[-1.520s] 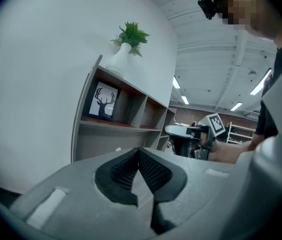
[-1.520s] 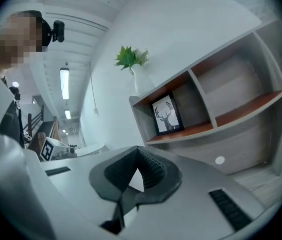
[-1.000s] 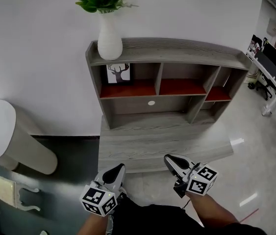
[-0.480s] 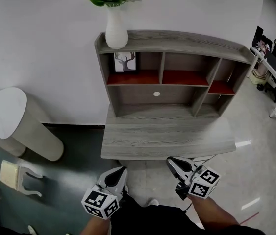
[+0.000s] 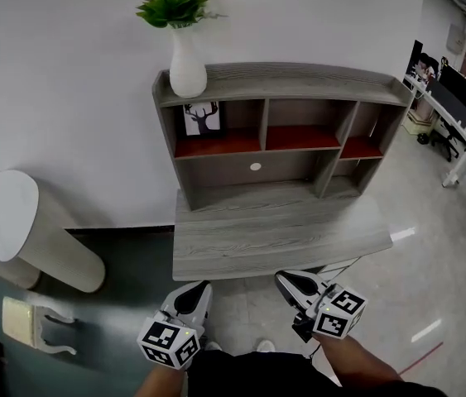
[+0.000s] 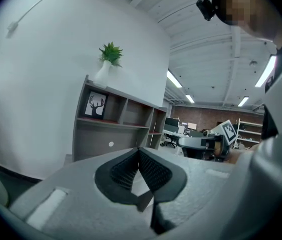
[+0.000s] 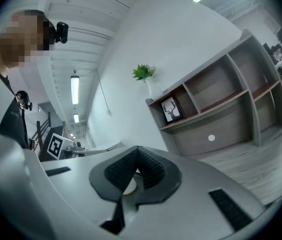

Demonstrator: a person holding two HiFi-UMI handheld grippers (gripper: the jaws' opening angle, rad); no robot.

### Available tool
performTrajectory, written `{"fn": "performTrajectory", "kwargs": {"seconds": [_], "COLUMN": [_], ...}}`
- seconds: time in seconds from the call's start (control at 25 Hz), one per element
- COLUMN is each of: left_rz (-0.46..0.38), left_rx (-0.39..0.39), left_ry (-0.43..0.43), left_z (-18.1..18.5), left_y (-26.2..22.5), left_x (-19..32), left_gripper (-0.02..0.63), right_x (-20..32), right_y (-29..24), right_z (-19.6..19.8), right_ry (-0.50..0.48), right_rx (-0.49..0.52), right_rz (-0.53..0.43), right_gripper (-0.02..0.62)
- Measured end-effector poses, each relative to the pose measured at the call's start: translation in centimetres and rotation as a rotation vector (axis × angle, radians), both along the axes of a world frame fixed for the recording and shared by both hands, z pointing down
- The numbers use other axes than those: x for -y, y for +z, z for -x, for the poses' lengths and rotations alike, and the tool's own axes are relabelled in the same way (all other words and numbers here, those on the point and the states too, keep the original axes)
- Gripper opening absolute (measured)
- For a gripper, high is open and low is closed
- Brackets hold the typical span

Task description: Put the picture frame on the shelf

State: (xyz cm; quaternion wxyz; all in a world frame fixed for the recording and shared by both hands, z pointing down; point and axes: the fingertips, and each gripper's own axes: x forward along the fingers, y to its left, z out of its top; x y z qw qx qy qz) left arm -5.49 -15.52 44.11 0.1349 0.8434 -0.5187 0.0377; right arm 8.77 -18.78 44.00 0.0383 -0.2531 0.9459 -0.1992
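Looking at this from the left of the head view: the white rounded stand (image 5: 17, 222) at the left edge is pretty much where it was. Just above the bottom edge, left of centre, the left gripper (image 5: 195, 292) has its claws pressed together with nothing in them. Its own view shows the dark pads meeting at the tip and only open room beyond.

Up in the middle, the picture frame (image 5: 200, 118) with the deer print stands upright in the upper-left compartment of the shelf (image 5: 299, 81). It's right under the white vase (image 5: 187, 69) with the green plant. It's in the same spot as a second ago, so nobody has touched it.

What did change is the spacing. A second ago both gripper tips overlapped the front edge of the desk (image 5: 274, 242). Now the left gripper sits below that edge over the floor, and the right one only reaches it.

Right of centre, the right gripper (image 5: 289, 281) is also clamped shut on nothing, pads together in its own view.

My read: the frame is already placed, the task looks done, and this is just backing off empty-handed. Nothing left to grab here, as far as I can see.
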Motion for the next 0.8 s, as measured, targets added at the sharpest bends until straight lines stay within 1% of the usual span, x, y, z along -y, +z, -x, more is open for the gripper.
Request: {"fn": "performTrajectory", "kwargs": {"seconds": [0.28, 0.6, 0.8], "left_rz": [0.001, -0.001, -0.005], "left_rx": [-0.008, -0.006, -0.005], "left_ry": [0.037, 0.067, 0.079], "left_z": [2.4, 3.7, 3.9], "left_y": [0.0, 0.0, 0.0], "left_x": [1.0, 1.2, 1.3], "left_gripper": [0.009, 0.009, 0.009], "right_x": [0.1, -0.1, -0.3], "right_y": [-0.2, 0.1, 0.1], "right_z": [2.6, 4.1, 4.6], "right_ry": [0.046, 0.059, 0.064], "right_rx": [-0.019, -0.044, -0.063], "right_rz": [-0.012, -0.011, -0.014], "right_gripper": [0.014, 0.014, 0.014]}}
